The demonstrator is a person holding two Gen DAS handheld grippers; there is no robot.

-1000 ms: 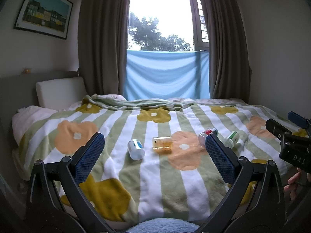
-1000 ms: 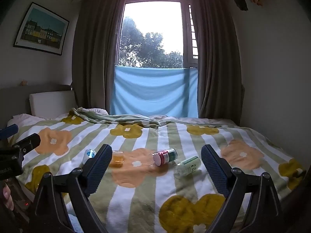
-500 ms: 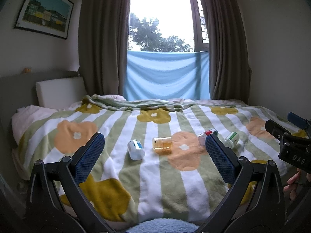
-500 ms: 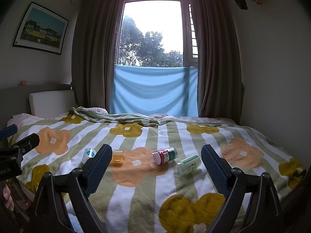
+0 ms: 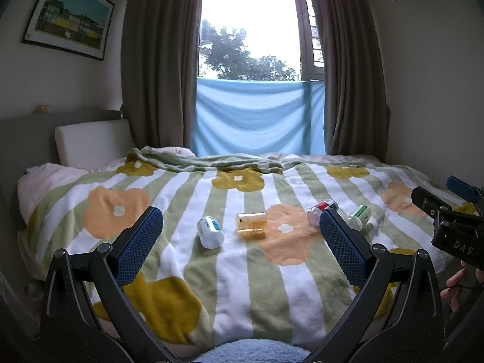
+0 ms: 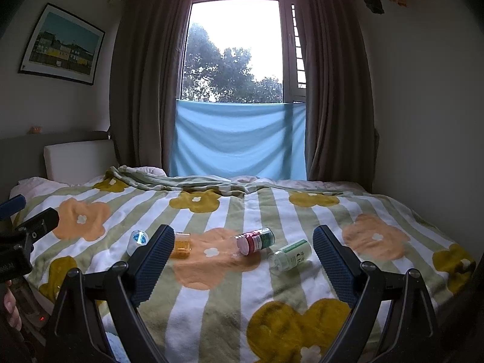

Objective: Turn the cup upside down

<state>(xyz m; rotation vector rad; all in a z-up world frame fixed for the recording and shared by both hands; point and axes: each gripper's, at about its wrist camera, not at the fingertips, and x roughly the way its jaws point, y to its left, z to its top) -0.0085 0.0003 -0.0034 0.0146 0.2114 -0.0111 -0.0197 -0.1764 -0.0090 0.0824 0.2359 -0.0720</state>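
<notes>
Several cups lie on their sides on the flowered striped blanket (image 5: 230, 287). A white cup with a blue label (image 5: 210, 231) lies left, also in the right wrist view (image 6: 138, 240). An amber cup (image 5: 251, 225) lies beside it, also in the right wrist view (image 6: 181, 244). A red-and-green cup (image 6: 256, 240) and a green-and-white cup (image 6: 289, 256) lie further right; both show in the left wrist view (image 5: 321, 207) (image 5: 359, 216). My left gripper (image 5: 240, 223) and right gripper (image 6: 242, 236) are open and empty, held short of the cups.
A white pillow (image 5: 90, 143) and headboard stand at the left. Grey curtains (image 5: 157, 66) and a blue cloth (image 5: 257, 118) cover the window behind the bed. The wall (image 6: 423, 96) runs close along the bed's right side.
</notes>
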